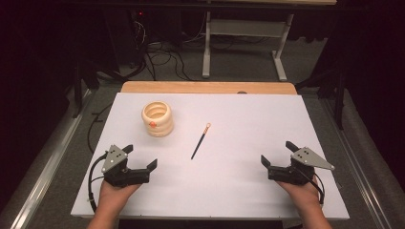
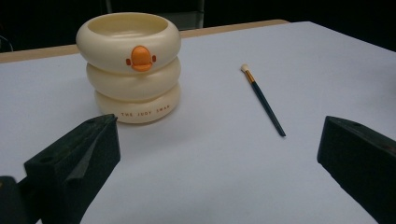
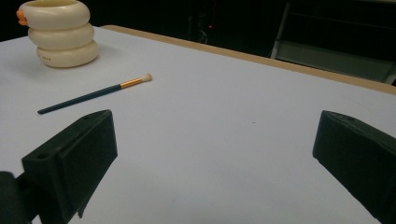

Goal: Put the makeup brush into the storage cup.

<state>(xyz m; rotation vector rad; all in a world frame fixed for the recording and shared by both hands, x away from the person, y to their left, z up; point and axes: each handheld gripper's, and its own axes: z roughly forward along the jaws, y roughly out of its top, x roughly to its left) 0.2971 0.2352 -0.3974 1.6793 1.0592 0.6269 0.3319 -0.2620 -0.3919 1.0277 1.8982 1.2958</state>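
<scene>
I have both grippers parked low in the high view, the left gripper [image 1: 142, 156] at the lower left of the frame and the right gripper [image 1: 276, 153] at the lower right, each sitting over the white sheet [image 1: 248, 191] that covers the table. Both sets of jaws stand wide apart with nothing between them; each gripper view shows only bare sheet in the gap.

The brush [image 1: 201, 140] lies flat near the middle of the frame, slanting from lower left up to upper right, its pale bristle tip [image 1: 208, 125] at the upper end next to a gold band. The cream cup [image 1: 157, 118], shaped like three stacked rings with an orange duck bill on its side, stands upright in the upper left part of the sheet. Brush and cup are apart, not touching. From the left gripper view the cup [image 2: 129, 65] fills the upper left and the brush [image 2: 264, 100] runs down the centre right; from the right gripper view the brush [image 3: 93, 94] lies left of centre with the cup [image 3: 60, 32] in the upper left corner.

My reading is that nothing is done yet: the brush is untouched on the sheet and, from what the high view shows of its inside, the cup looks empty. I judge the likely job is to pick the brush up and stand it in the cup, so the whole of it remains, starting with a reach toward the handle
</scene>
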